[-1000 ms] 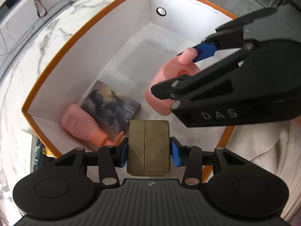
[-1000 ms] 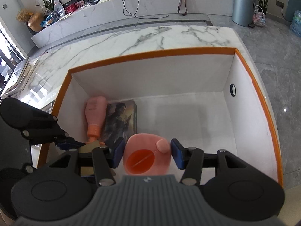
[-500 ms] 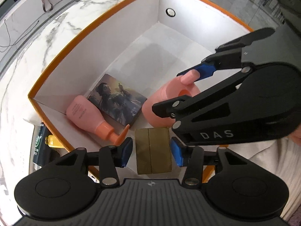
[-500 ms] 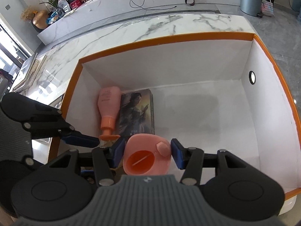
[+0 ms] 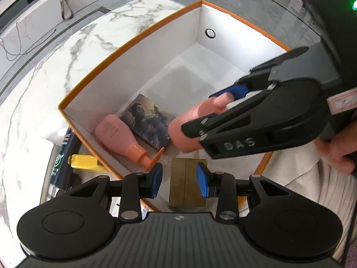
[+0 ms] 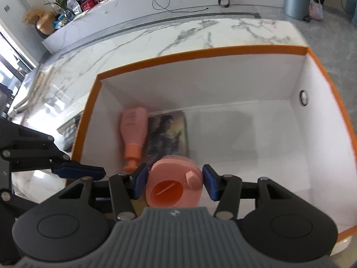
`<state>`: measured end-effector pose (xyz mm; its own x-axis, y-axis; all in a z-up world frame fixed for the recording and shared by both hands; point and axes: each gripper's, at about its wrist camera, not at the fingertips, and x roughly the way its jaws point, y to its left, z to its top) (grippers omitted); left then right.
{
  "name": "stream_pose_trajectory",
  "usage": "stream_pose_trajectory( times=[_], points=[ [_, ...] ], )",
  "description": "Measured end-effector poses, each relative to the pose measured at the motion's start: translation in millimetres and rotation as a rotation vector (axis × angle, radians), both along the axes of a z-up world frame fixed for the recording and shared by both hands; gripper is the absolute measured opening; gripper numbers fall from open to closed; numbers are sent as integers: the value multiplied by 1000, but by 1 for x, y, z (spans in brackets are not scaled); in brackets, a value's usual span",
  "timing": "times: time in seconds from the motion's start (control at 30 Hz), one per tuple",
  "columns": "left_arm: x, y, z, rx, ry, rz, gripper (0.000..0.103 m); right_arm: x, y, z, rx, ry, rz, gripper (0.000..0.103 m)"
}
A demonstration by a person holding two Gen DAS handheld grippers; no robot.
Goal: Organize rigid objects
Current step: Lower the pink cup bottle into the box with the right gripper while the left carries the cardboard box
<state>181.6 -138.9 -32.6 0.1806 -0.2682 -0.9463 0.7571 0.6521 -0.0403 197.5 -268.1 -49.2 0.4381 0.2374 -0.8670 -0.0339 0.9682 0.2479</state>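
On the far left, outside the box, a dark green bottle [image 5: 63,154] and a small yellow thing [image 5: 84,161] lie on the white marble table [image 5: 44,78]. Next comes the big white box with the orange rim [image 5: 125,44], which sits on that table. Inside it, in the near left corner, a pink pump bottle [image 5: 120,137] lies on its side, its pump end toward the near side. Just to its right a flat picture box with a painted person on it [image 5: 148,120] lies on the box floor, touching the bottle's side. Near the front of the box floor lies a flat gold-brown box [image 5: 187,182]. The left gripper [image 5: 179,179] hangs over it, pointing down. Its blue pads [image 5: 156,179] stand a little way off each side of the gold-brown box and its jaws are closing, with that box seen between them, but they do not press on it. To the right, the right gripper [image 6: 175,184] holds a round pink jug with an orange cap [image 6: 175,184] above the box floor. Its blue pads [image 6: 140,182] squeeze the jug from both sides, about half open. A hand [image 5: 337,145] holds that gripper at the far right, over a pale cloth [image 5: 296,174]. The right half of the box floor is bare.
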Motion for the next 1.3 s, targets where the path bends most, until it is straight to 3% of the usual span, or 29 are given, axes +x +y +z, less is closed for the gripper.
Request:
stream_pose_trajectory(
  times=[0.37,0.5,0.67,0.83,1.03,1.3],
  points=[
    [3,-29,-22,16,21,-79,42,-10,-38,3,-31,25,-74,54],
    [2,-33,-28,46,-15,-99,45,-9,-39,-1,-20,39,-74,54],
    [4,-32,-24,64,-37,-83,45,-9,-35,-7,-3,61,-54,54],
    [7,-31,-19,145,-110,-53,42,-8,-32,-11,31,88,-46,54],
    [11,-18,-18,187,-145,11,39,-2,-29,-18,109,129,-67,54],
    [7,15,16,23,-185,123,39,7,-9,-19,108,153,-38,54]
  ],
)
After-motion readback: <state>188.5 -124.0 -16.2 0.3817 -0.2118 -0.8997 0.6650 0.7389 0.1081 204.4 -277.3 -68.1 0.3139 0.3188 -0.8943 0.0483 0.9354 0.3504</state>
